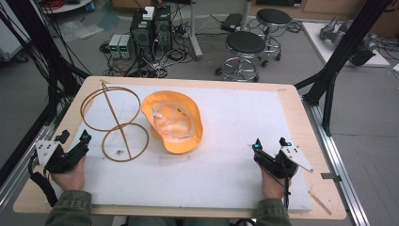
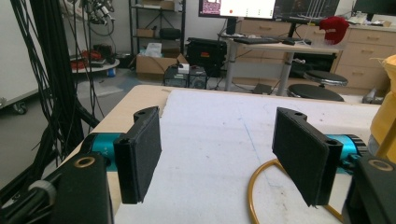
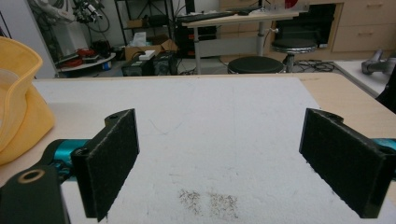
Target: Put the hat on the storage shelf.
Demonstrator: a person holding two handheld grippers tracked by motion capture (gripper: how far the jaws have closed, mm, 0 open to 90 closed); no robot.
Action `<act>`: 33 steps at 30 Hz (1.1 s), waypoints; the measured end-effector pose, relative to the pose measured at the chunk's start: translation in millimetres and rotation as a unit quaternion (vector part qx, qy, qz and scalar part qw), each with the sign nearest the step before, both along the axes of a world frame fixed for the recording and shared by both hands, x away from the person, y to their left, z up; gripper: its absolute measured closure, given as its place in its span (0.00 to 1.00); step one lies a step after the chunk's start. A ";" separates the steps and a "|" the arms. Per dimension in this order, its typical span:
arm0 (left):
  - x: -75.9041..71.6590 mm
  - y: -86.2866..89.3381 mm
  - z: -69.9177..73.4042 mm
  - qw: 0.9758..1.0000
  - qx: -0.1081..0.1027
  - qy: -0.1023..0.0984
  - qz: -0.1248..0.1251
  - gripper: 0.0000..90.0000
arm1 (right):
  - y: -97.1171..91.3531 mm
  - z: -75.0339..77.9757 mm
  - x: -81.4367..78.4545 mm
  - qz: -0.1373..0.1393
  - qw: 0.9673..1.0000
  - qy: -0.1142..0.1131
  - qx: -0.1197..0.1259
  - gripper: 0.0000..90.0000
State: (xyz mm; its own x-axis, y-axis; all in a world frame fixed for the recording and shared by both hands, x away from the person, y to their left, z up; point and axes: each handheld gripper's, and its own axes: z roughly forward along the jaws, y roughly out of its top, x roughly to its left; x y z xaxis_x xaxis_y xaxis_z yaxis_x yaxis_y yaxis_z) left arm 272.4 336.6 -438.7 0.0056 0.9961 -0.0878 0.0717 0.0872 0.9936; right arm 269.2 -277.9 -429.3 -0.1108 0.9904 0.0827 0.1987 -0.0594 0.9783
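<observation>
Left gripper (image 1: 75,143): it rests at the near left edge of the table, held in the person's left hand (image 1: 69,175). Its 2 black jaws are spread wide with nothing between them.
Right gripper (image 1: 269,143): it sits near the right side of the white mat, held in the person's right hand (image 1: 272,181). Its 2 jaws are spread wide too, with only bare mat between them.
White mat (image 1: 235,141): it covers most of the wooden table (image 1: 301,117). There is a small dark smudge (image 3: 210,199) on it, just past the right gripper's jaws.
Wire stand (image 1: 115,120): it lies on its side, just past the left gripper. It has 2 brown rings joined by a thin stick. 1 ring curves close by the left gripper's right jaw in the left gripper view.
Yellow hat (image 1: 175,121): it lies upside down in the middle of the mat, touching the wire stand on its right side. It is well apart from the right gripper.
Floor behind the table: 2 round black stools (image 1: 245,44) and some computer boxes (image 1: 150,28) with many cables.
</observation>
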 end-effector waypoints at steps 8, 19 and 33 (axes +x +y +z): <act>-0.4 0.0 0.3 1.000 0.001 -0.002 0.003 0.37 | -0.3 -0.1 0.1 -0.002 1.000 0.002 0.000 0.12; 0.1 1.3 -0.3 1.000 -0.005 -0.001 0.005 0.37 | -0.3 -1.2 1.9 -0.004 1.000 0.009 -0.001 0.12; -0.4 0.5 0.0 1.000 -0.008 -0.001 0.000 0.37 | -2.6 -0.7 1.2 -0.006 1.000 0.006 0.001 0.12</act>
State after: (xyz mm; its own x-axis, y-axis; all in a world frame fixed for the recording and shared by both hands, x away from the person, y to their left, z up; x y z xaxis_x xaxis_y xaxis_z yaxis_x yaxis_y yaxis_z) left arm 272.0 337.1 -438.7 0.0048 0.9946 -0.1036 0.0703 0.1030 0.9922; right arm 270.4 -280.5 -429.9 -0.0982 0.9915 0.0853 0.2097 -0.0632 0.9757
